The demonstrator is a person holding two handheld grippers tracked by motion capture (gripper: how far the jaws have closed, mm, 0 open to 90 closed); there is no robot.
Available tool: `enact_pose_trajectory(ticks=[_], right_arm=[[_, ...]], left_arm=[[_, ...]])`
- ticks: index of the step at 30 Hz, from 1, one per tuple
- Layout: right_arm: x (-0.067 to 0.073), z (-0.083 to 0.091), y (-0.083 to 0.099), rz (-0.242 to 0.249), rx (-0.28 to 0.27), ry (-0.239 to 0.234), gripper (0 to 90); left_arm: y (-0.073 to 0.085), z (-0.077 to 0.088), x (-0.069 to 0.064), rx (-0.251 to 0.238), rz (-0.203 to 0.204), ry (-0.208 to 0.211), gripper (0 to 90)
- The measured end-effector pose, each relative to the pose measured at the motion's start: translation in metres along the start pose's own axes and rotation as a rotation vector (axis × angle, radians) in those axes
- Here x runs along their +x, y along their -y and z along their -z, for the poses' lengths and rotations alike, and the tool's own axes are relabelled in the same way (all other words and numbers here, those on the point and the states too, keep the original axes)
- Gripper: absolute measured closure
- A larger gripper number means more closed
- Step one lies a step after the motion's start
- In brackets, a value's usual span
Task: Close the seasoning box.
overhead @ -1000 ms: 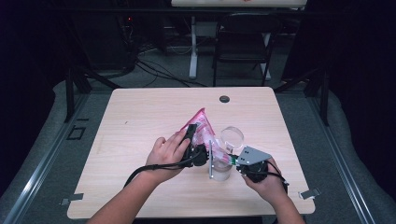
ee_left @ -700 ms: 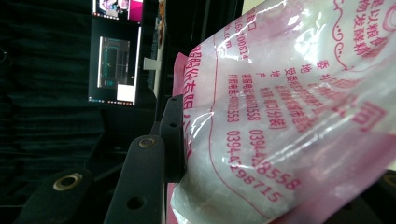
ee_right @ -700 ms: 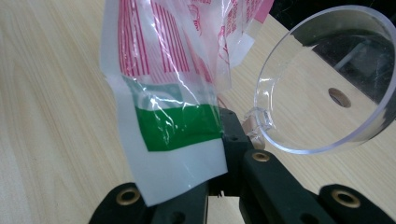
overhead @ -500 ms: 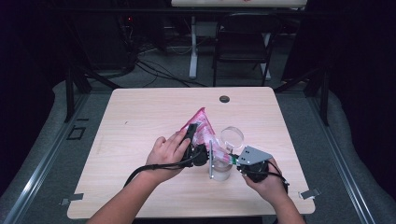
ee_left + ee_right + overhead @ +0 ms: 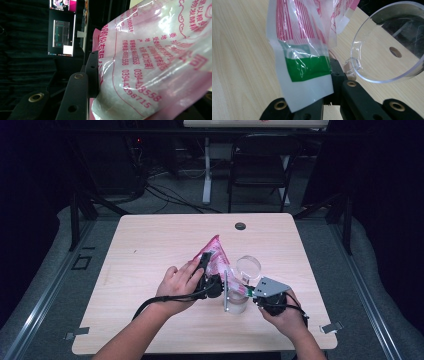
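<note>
Both grippers are clamped on one plastic bag [image 5: 215,257] printed in pink. By the left gripper [image 5: 206,270] the bulging body of the bag [image 5: 155,65] is squeezed between its jaws, one black jaw pressed flat against the film in the left gripper view. By the right gripper [image 5: 255,292] a flat corner of the bag [image 5: 304,62], marked with a green band, is pinched, the jaws closed tight on the film. The bag is held up off the table [image 5: 150,245], slanting from a raised pink tip down toward a clear jar [image 5: 239,292]. That jar stands between the two grippers, just beside the right one, with the lower end of the bag at its mouth. The jar's hinged clear lid [image 5: 387,45] is seen tipped open just beside the pinched corner. Beyond the jar, near the far edge of the table, a small dark hole [image 5: 240,226] is set in the wood.
</note>
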State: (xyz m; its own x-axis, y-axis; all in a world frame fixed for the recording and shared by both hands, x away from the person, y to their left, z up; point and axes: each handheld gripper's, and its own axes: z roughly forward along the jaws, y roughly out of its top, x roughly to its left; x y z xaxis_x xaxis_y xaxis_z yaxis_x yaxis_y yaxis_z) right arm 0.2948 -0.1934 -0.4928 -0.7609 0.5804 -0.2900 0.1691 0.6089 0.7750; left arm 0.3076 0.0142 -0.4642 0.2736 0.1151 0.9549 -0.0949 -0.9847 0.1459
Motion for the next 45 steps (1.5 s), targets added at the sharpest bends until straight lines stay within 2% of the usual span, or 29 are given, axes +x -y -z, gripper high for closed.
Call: enact_pose_trajectory(ticks=[32,40,45], right_arm=[[-0.0020,-0.0022,0.0031,-0.008,0.008,0.004,90.0],[-0.0003,-0.0053,0.0034,0.005,0.024,0.005,90.0],[-0.0006,-0.0074,0.0053,0.001,0.035,0.000,90.0]], left_arm=[[-0.0010,0.0019,-0.0022,-0.005,-0.013,0.002,66.0],[0.0010,-0.0006,-0.0054,0.002,-0.009,0.015,66.1],[0.0009,-0.0012,-0.0084,-0.001,-0.020,0.014,66.2]])
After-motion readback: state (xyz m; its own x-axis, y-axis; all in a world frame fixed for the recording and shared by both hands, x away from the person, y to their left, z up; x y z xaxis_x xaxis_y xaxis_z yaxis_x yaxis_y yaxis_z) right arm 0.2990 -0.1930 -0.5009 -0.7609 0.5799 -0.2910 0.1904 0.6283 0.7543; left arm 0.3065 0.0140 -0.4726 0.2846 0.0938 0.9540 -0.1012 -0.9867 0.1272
